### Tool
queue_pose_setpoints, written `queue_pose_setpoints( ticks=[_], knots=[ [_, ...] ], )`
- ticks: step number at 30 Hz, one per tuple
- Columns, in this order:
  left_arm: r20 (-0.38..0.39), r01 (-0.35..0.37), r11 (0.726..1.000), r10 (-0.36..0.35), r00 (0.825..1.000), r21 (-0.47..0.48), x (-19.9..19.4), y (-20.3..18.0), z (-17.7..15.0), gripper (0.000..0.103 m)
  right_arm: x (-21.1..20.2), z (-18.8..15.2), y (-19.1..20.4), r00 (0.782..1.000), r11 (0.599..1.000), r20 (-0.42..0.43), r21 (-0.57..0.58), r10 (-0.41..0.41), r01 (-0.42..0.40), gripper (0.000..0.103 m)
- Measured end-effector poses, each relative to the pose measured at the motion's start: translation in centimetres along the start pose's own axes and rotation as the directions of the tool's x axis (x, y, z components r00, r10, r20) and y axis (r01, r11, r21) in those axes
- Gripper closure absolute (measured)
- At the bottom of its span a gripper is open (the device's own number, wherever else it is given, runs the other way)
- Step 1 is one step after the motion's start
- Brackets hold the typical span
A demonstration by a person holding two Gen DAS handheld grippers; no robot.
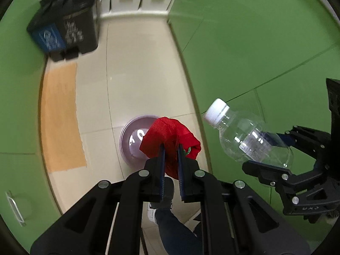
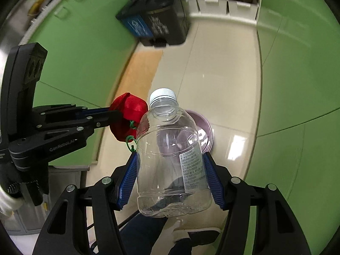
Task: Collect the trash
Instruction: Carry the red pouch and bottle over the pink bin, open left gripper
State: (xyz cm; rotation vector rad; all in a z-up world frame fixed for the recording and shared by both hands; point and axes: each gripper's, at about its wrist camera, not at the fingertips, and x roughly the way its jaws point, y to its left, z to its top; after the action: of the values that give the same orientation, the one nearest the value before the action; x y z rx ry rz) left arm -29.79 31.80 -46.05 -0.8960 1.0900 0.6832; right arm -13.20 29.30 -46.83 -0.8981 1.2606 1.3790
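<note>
My left gripper [image 1: 171,148] is shut on a crumpled red cloth pouch [image 1: 170,136] with a green drawstring, held above the floor. It also shows in the right wrist view [image 2: 129,114], where the left gripper [image 2: 115,111] reaches in from the left. My right gripper [image 2: 170,159] is shut on a clear empty plastic bottle [image 2: 170,159] with a white cap, held upright. In the left wrist view the bottle [image 1: 244,136] is at the right, tilted, in the right gripper [image 1: 269,148].
A purple round bowl or lid [image 1: 132,142] lies on the beige tiled floor below the grippers. A black two-part bin [image 1: 65,29] with a blue label stands at the far end, also in the right wrist view [image 2: 157,25]. Green cabinet fronts [image 1: 255,53] line both sides. An orange mat [image 1: 61,119] lies left.
</note>
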Motion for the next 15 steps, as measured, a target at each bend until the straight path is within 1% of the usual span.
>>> queue_pose_setpoints(
  ticks=[3,6,7,8,9,10,11,12,13,14,15],
  knots=[
    [-0.036,-0.014,1.0,0.013,0.999,-0.026,2.9,1.1,-0.1,0.093,2.0,0.2,-0.8,0.999,1.0,-0.033,0.017,-0.001,0.001,0.044],
    [-0.048,-0.029,0.999,0.027,0.998,-0.042,4.1,1.5,-0.1,0.091,3.8,0.1,-1.2,0.998,1.0,-0.058,0.016,-0.002,0.003,0.044],
    [-0.053,-0.03,0.998,0.027,0.998,-0.052,4.6,1.8,-0.1,0.089,4.3,0.2,-1.3,0.998,1.0,-0.063,0.018,0.0,0.001,0.044],
    [-0.054,-0.029,0.998,0.026,0.998,-0.055,4.9,1.9,0.0,0.089,4.7,0.1,-1.4,0.998,1.0,-0.066,0.019,0.001,0.0,0.044],
    [-0.056,-0.034,0.998,0.031,0.998,-0.055,5.3,1.9,0.1,0.084,5.1,0.1,-1.5,0.997,1.0,-0.071,0.02,0.003,-0.002,0.044],
    [-0.056,-0.029,0.997,0.026,0.998,-0.065,5.8,2.2,0.1,0.063,5.4,0.1,-1.6,0.997,1.0,-0.076,0.021,0.004,-0.002,0.044],
    [-0.052,-0.024,0.997,0.02,0.998,-0.076,6.1,2.5,0.1,0.048,5.8,0.0,-1.7,0.997,1.0,-0.082,0.021,0.006,-0.004,0.044],
    [-0.042,-0.024,0.996,0.02,0.999,-0.085,6.1,2.7,0.1,0.022,6.1,0.2,-1.7,0.996,1.0,-0.086,0.018,0.005,-0.004,0.044],
    [-0.029,-0.016,0.995,0.013,0.999,-0.096,6.1,2.9,0.1,0.018,6.6,0.3,-1.7,0.996,1.0,-0.092,0.015,0.005,-0.004,0.044],
    [-0.03,-0.009,0.994,0.006,1.0,-0.105,6.2,3.1,0.0,0.017,7.1,0.5,-1.8,0.996,1.0,-0.094,0.014,0.006,-0.004,0.044],
    [-0.033,-0.006,0.994,0.003,0.999,-0.111,6.5,3.3,0.1,0.011,7.4,0.5,-1.8,0.995,1.0,-0.095,0.012,0.006,-0.005,0.044]
  ],
)
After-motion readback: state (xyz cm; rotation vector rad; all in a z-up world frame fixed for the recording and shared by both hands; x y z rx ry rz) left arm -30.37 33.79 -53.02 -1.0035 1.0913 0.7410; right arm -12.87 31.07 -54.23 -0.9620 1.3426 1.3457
